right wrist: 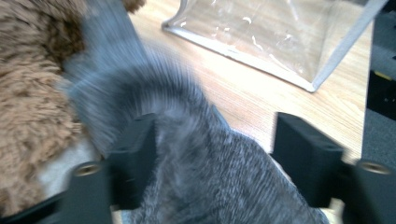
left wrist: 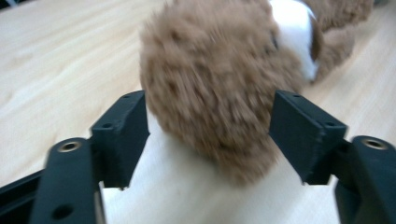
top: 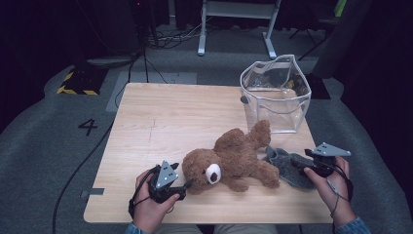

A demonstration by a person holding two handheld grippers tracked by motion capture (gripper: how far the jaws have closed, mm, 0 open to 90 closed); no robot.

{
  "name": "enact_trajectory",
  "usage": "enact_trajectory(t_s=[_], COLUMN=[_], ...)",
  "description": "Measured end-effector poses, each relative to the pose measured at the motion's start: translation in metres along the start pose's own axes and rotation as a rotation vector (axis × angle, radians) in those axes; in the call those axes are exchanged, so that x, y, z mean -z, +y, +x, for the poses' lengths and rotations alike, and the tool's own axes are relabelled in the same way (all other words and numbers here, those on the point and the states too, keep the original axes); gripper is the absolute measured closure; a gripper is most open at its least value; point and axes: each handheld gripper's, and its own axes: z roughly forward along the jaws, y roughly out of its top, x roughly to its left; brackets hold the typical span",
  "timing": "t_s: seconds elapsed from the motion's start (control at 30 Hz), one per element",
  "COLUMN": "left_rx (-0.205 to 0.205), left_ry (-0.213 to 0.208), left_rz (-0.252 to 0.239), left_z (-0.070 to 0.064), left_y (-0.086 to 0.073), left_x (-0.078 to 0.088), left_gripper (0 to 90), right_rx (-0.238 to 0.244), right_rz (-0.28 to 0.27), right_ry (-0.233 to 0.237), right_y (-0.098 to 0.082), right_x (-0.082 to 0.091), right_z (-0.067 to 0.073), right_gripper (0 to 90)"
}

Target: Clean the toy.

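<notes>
Teddy bear (left wrist: 219,88) between left tongs (left wrist: 210,135), unpinched

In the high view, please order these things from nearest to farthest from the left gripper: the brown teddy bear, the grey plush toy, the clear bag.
Measured from the left gripper:
1. Brown teddy bear: its head lies right at the jaws, near the table's front edge.
2. Grey plush toy: beyond the bear, by the right gripper.
3. Clear bag: standing at the table's far right.

- Clear plastic bag (top: 275,95), standing open at the table's two o'clock corner.
- Light wooden table (top: 170,122).
- Painted number four (top: 88,126) on grey floor, nine o'clock.
- White desk frame (top: 237,24), twelve o'clock.
</notes>
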Motion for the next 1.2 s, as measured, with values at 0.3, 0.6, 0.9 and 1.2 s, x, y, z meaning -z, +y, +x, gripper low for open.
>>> enact_trajectory(t_s=[0.3,0.6,0.9,1.2], left_rx=[0.014,-0.08,-0.07,-0.027], left_ry=[-0.101,-0.039,-0.056,-0.105], left_rz=[0.131,0.203,0.144,0.078], left_z=[-0.023,-0.027,-0.016,-0.012], left_y=[-0.017,-0.014,-0.011,-0.001], left_x=[-0.022,-0.053,-0.04,0.003], left_gripper=[26.2,41.4,83.4,85.1], right_rx=[0.097,0.188,0.18,0.176], right_rz=[-0.03,0.018,0.03,0.019], right_ry=[0.229,0.307,0.288,0.359], right_y=[-0.016,-0.023,-0.015,0.001], right_x=[0.019,-0.021,-0.017,0.032], right_z=[0.047,0.079,0.072,0.084], right_gripper=[29.7,32.7,82.9,85.9])
